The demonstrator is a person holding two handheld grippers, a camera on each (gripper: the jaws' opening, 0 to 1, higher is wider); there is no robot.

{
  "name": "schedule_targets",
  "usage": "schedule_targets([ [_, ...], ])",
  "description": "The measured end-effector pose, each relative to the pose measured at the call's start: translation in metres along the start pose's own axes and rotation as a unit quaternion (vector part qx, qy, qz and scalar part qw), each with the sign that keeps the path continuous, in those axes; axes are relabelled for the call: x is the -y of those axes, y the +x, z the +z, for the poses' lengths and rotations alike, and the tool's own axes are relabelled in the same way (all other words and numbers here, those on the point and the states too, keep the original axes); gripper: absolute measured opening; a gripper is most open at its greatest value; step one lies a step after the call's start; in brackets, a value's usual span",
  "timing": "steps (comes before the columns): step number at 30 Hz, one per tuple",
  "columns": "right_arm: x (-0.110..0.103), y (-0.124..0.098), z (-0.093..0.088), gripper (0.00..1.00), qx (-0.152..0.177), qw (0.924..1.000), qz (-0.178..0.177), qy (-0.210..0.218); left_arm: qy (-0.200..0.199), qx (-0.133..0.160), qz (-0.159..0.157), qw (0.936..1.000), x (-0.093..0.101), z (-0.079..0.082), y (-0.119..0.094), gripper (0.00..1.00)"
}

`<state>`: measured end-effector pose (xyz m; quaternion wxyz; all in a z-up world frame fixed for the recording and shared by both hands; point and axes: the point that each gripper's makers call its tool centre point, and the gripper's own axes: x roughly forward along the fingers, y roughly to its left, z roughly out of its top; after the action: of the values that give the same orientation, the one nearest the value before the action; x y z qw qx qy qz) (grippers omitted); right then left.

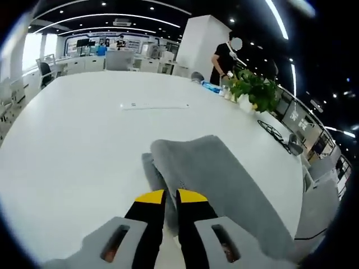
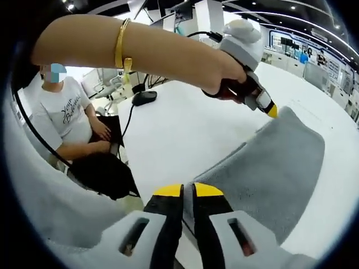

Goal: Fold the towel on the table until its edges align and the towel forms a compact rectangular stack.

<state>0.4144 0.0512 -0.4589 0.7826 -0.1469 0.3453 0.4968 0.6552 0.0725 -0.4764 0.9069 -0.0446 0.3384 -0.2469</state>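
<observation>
1. The grey towel (image 1: 219,179) lies on the white worktop (image 1: 78,140), running from the centre of the left gripper view down to its lower right. One end is lifted and doubled over, so a fold appears to be under way and the edges are not yet aligned.

2. Left claw (image 1: 170,196): the yellow-tipped jaws stand nearly together with a fold of towel between them; it is gripping the cloth. In the right gripper view the same claw (image 2: 271,110) sits at the upper right, holding a towel corner, with a person's hand (image 2: 224,73) around its handle.

3. Right claw (image 2: 188,190): jaws close together at the near towel (image 2: 280,162) edge. It looks pinched on the cloth, though the contact itself is partly masked by the jaws.

4. Risks, as judged:
   - A shallow pinch at either corner could slip and drop the fold crooked.
   - Uneven travel of the two claws would skew the edges.
   - Dragging the lower layer would bunch it instead of stacking it flat.

5. Not determinable:
   - The towel's far lower right end is cut off by the frame edge.
   - How many layers are already folded.
   - A white strip (image 1: 154,105) on the worktop, upper centre, is too small to identify.

6. A potted plant (image 1: 255,89) stands at the upper right, well apart from the towel.
</observation>
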Motion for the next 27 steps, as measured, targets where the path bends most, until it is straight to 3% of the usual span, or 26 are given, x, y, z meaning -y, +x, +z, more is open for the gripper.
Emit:
schedule_targets([
  [6, -0.002, -0.008, -0.006, 0.11, 0.002, 1.0000, -0.003, 0.006, 0.000, 0.022, 0.001, 0.9997, 0.003, 0.009, -0.003, 0.11],
  [9, 0.003, -0.012, -0.008, 0.12, 0.003, 0.9999, -0.008, 0.012, 0.001, 0.029, -0.016, 0.9994, 0.017, 0.016, -0.005, 0.12],
  [11, 0.009, -0.016, -0.011, 0.14, 0.004, 0.9997, -0.019, 0.013, 0.028, 0.027, -0.030, 0.9988, 0.028, 0.016, -0.004, 0.12],
  [15, 0.026, -0.026, -0.017, 0.18, 0.000, 0.9990, -0.043, 0.003, 0.045, 0.028, -0.047, 0.9975, 0.042, 0.016, -0.003, 0.16],
  [21, 0.052, -0.048, -0.032, 0.19, -0.006, 0.9968, -0.076, 0.022, 0.061, 0.010, -0.090, 0.9940, 0.067, 0.000, -0.005, 0.19],
  [27, 0.070, -0.063, -0.048, 0.19, -0.013, 0.9943, -0.100, 0.037, 0.071, -0.009, -0.070, 0.9950, 0.050, -0.017, 0.008, 0.24],
])
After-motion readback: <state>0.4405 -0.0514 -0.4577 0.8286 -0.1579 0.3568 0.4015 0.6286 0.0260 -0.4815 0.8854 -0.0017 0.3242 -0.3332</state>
